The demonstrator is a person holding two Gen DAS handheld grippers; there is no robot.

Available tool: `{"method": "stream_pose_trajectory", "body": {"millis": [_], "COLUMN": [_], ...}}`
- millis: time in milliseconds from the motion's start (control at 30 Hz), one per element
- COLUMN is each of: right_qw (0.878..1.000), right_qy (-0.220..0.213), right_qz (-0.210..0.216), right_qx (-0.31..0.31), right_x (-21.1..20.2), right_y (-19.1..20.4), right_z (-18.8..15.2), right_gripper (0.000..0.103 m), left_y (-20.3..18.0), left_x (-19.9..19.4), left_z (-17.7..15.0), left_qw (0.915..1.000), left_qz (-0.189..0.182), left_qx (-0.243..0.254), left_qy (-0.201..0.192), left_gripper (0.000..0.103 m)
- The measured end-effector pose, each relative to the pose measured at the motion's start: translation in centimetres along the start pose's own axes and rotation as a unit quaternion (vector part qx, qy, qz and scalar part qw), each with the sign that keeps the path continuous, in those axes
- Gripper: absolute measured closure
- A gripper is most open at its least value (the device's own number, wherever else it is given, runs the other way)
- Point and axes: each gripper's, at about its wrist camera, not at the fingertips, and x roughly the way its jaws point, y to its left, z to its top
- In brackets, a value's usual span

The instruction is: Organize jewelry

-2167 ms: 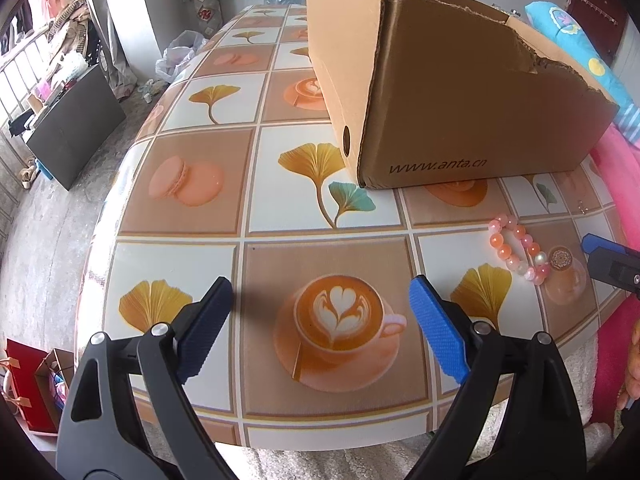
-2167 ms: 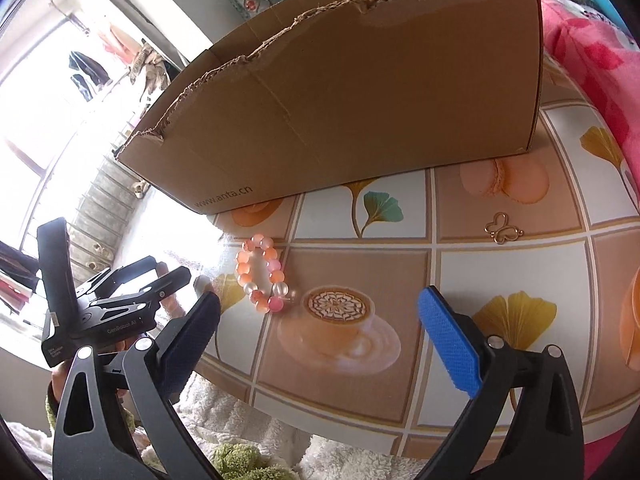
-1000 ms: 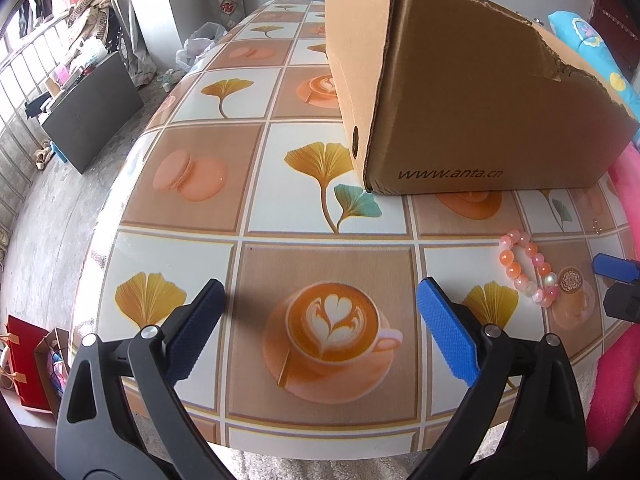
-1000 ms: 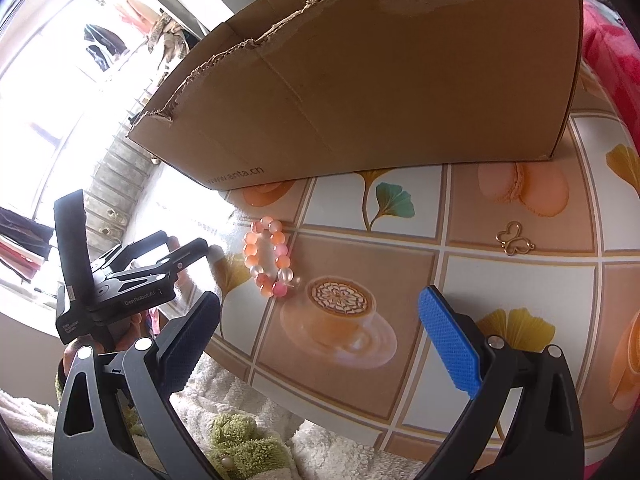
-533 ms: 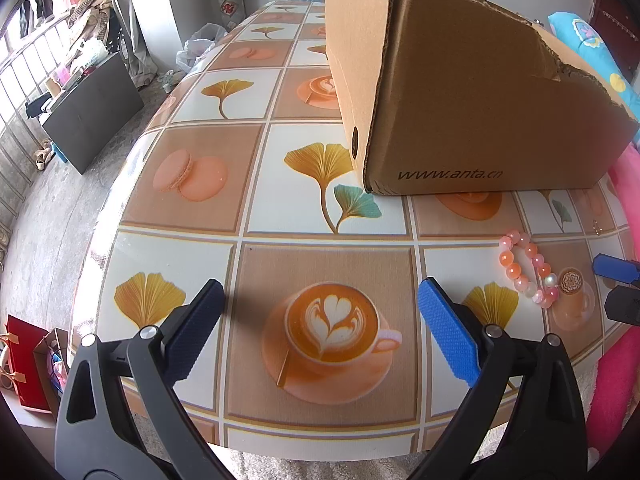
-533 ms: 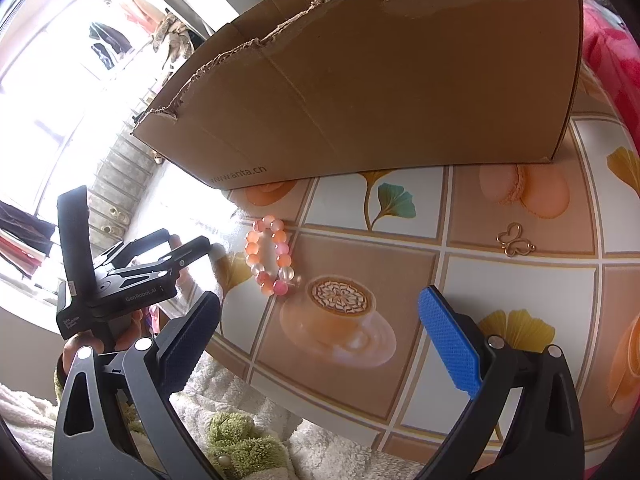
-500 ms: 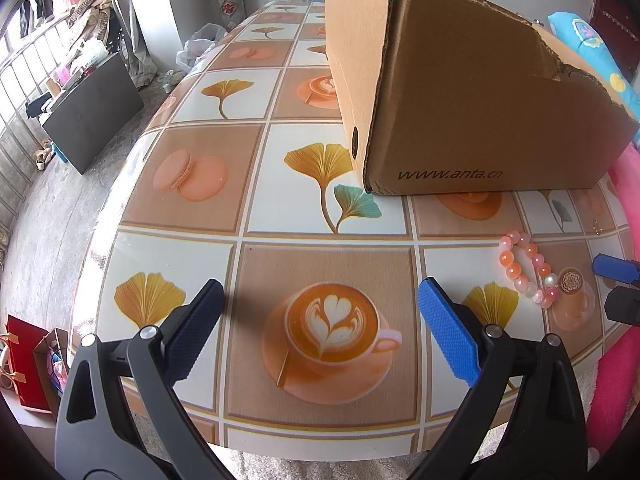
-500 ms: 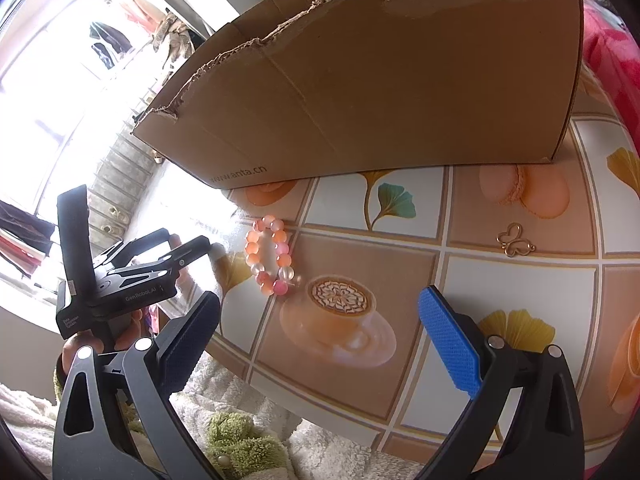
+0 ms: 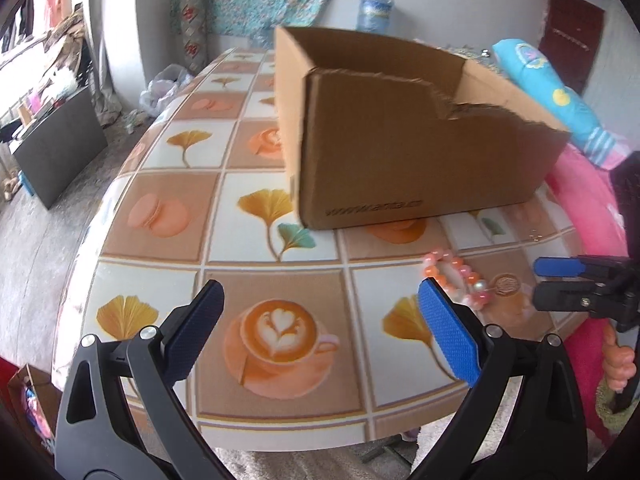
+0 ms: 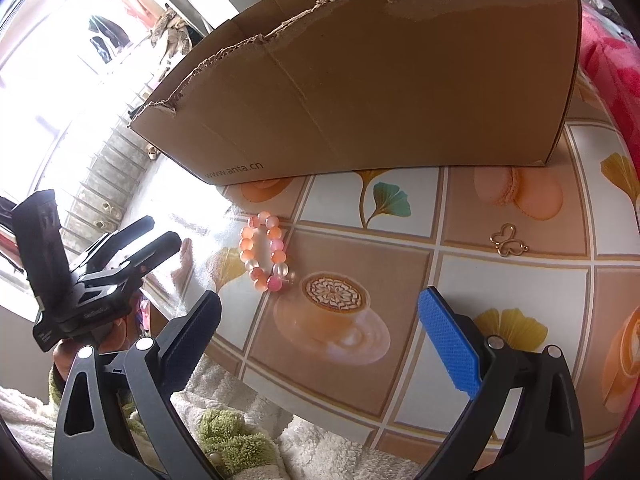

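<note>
A pink and orange bead bracelet (image 9: 454, 274) lies on the patterned table near its front edge; it also shows in the right wrist view (image 10: 264, 257). A small gold butterfly charm (image 10: 509, 240) lies to its right. An open cardboard box (image 9: 404, 136) stands behind them, also in the right wrist view (image 10: 360, 80). My left gripper (image 9: 320, 328) is open and empty above the latte print, left of the bracelet. My right gripper (image 10: 320, 332) is open and empty, low over the table edge, short of the bracelet. Each gripper shows in the other's view (image 9: 560, 284) (image 10: 160, 236).
The table (image 9: 160, 168) has a tiled cloth of leaves, macarons and coffee cups. A pink cloth (image 9: 592, 208) and a blue cushion (image 9: 560, 96) lie at the right. White and green towels (image 10: 240, 440) hang below the front edge. A black board (image 9: 56, 152) stands on the floor at left.
The left gripper has risen and tilted up, so the box top and back wall show. The right gripper has moved slightly closer to the bracelet. Both stay open.
</note>
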Motion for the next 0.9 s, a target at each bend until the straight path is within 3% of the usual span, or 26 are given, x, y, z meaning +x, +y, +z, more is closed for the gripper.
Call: {"method": "stream_pose_trajectory", "body": {"millis": [133, 233, 300, 400, 500, 667, 900], "right_qw": [0.999, 0.998, 0.997, 0.997, 0.997, 0.996, 0.994], "right_qy": [-0.036, -0.057, -0.065, -0.074, -0.08, -0.085, -0.102], "right_qz": [-0.008, -0.022, -0.026, -0.024, -0.016, -0.01, -0.036], "right_qx": [-0.008, -0.015, -0.017, -0.01, 0.003, 0.019, 0.012], "right_x": [-1.5, -2.7, -3.2, -3.8, -4.0, -4.0, -4.5], "right_y": [-0.4, -0.9, -1.4, -2.3, -3.4, -5.2, -6.3], "right_z": [-0.3, -0.3, -0.3, -0.2, -0.1, 0.0, 0.3], "right_gripper": [0.012, 0.016, 0.017, 0.018, 0.02, 0.022, 0.031], "left_y": [-3.4, -6.2, -7.7, -9.8, -11.0, -11.8, -10.2], "left_x": [-0.9, -0.6, 0.1, 0.8, 1.7, 3.3, 4.0], "left_z": [0.1, 0.3, 0.4, -0.1, -0.3, -0.8, -1.0], "left_qw": [0.9967, 0.9924, 0.9902, 0.987, 0.9826, 0.9775, 0.9797], "left_qz": [-0.052, -0.07, -0.071, -0.069, -0.076, -0.076, -0.059], "left_qx": [0.055, 0.095, 0.117, 0.144, 0.17, 0.194, 0.181], "left_qy": [-0.027, -0.034, -0.028, -0.017, -0.003, 0.032, 0.061], "left_gripper": [0.009, 0.022, 0.038, 0.052, 0.06, 0.062, 0.062]}}
